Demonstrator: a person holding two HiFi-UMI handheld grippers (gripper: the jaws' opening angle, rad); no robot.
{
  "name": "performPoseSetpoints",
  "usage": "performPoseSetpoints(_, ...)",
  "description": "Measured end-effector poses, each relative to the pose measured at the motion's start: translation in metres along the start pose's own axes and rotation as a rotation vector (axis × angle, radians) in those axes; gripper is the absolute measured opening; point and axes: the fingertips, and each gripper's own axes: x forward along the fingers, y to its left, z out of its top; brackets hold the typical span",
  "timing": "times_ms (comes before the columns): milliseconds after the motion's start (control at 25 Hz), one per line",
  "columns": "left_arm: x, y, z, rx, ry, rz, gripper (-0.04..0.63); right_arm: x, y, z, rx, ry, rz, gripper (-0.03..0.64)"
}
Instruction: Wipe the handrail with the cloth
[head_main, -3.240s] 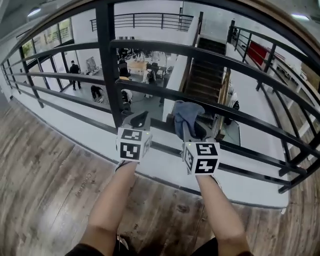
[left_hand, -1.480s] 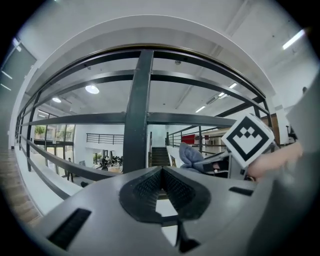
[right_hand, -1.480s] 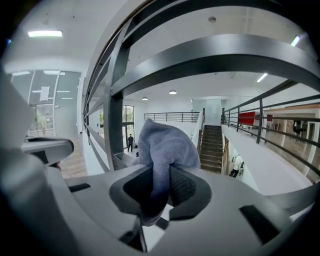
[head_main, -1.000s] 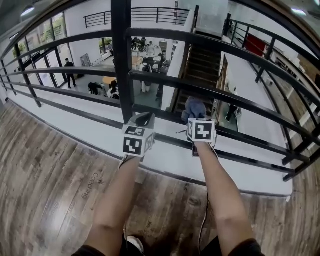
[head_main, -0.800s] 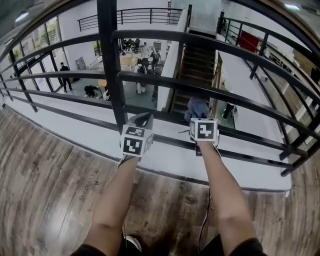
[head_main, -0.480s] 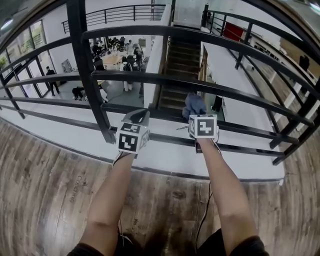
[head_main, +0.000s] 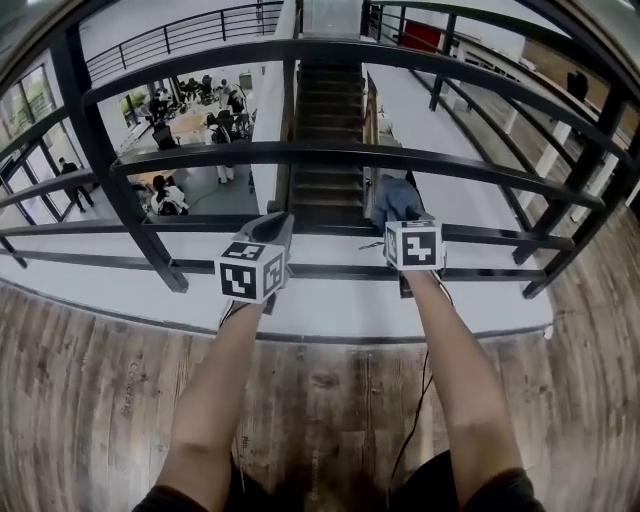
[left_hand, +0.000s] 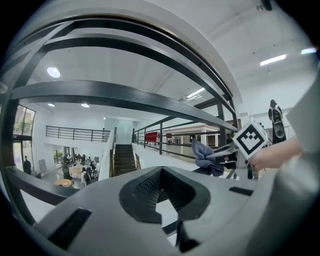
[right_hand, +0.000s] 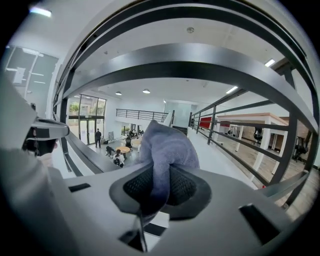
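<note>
The crumpled blue-grey cloth (head_main: 394, 199) sits in the pinch of the right gripper (head_main: 398, 214), its loose end bunched up above the black ribbed pads (right_hand: 187, 187). In the head view it hangs between two horizontal bars of the black metal handrail (head_main: 300, 153). We cannot tell whether the fabric touches either bar. In the right gripper view a broad bar arches overhead, and the cloth (right_hand: 163, 147) appears to stand just clear of it.

The left gripper (head_main: 277, 226) is held alongside at the same height, near the railing. Its jaws are pressed together on nothing, and its own view shows only the open hall beyond its pads (left_hand: 145, 187) and the cloth (left_hand: 202, 155) off to the right. Both bare forearms reach forward over the weathered wooden plank floor (head_main: 80, 400). Beyond the bars a dark staircase (head_main: 325, 130) drops to a lower hall where people (head_main: 166, 196) gather round tables.

We judge the wiping step to be in hand, with the cloth brought up to the railing but firm contact not confirmed. The next move calls for pressing the bunched fabric against one bar and drawing it along its length. The pinch must stay tight throughout, since a dropped cloth could fall through to the hall below.
</note>
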Motion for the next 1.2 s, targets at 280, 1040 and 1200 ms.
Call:
performPoseSetpoints(280,0.051,-0.085,0.001,0.033,0.010,-0.070,0.002,-0.015,-0.110,-0.025,0.002,0.000,-0.067,0.078)
performPoseSetpoints(1040,0.177,-0.350,0.023,0.073,0.013,-0.269,0.002,-0.068,-0.348,-0.088,0.066,-0.005,-0.156,0.078)
performPoseSetpoints(1200,0.203,-0.392,0.022,0.066,0.028,-0.311,0.002,-0.080,-0.394,-0.097,0.087,-0.015,-0.184,0.078)
